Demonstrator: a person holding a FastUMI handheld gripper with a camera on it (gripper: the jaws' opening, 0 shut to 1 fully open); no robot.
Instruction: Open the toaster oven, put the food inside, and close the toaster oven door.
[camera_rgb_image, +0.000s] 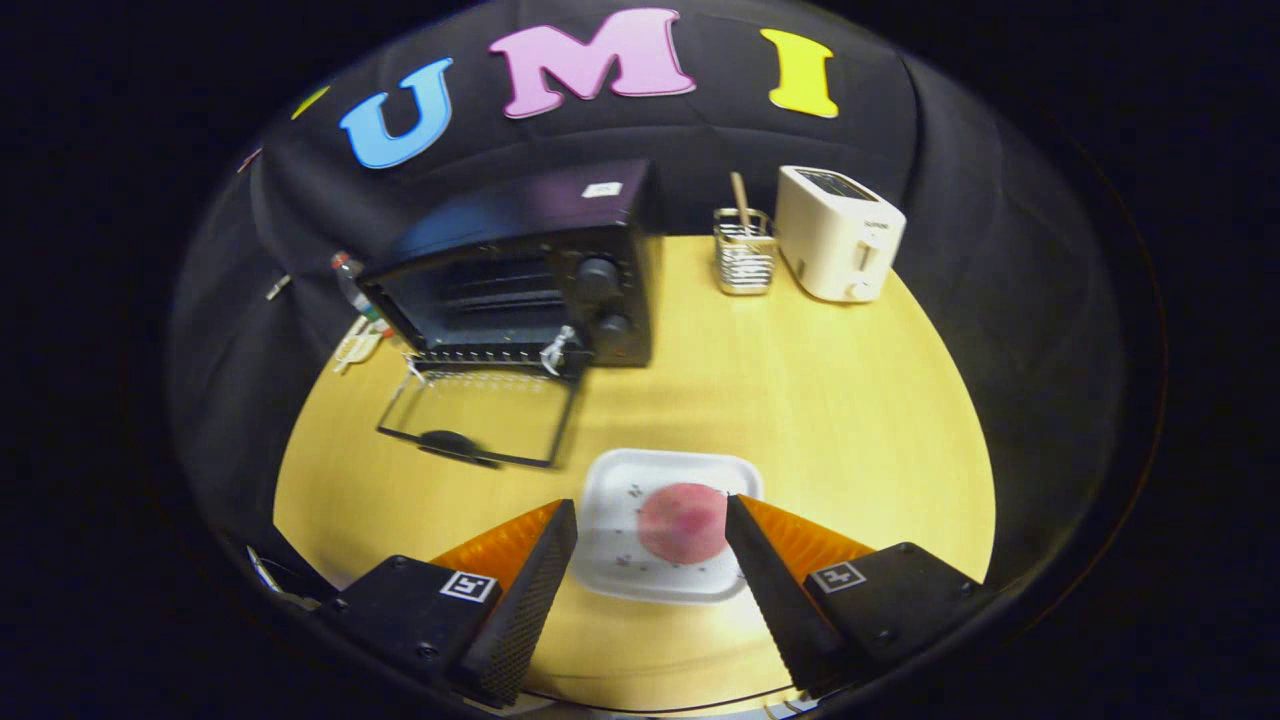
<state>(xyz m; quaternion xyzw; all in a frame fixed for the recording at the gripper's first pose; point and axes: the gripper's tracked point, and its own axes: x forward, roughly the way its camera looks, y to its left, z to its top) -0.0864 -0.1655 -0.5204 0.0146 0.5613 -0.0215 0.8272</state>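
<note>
A black toaster oven (530, 275) stands at the back left of the wooden table, its glass door (478, 418) folded down flat onto the tabletop, and the rack inside is visible. A round pink piece of food (683, 522) lies on a white tray (620, 490) just ahead of my fingers. My gripper (650, 520) is open above the near edge of the tray, the food lying between the two fingertips, closer to the right one. Neither finger touches it.
A cream pop-up toaster (838, 232) stands at the back right, with a wire utensil holder (744, 256) holding a wooden stick beside it. A bottle (352, 285) and small items lie left of the oven. Bare tabletop (850, 400) stretches right of the tray.
</note>
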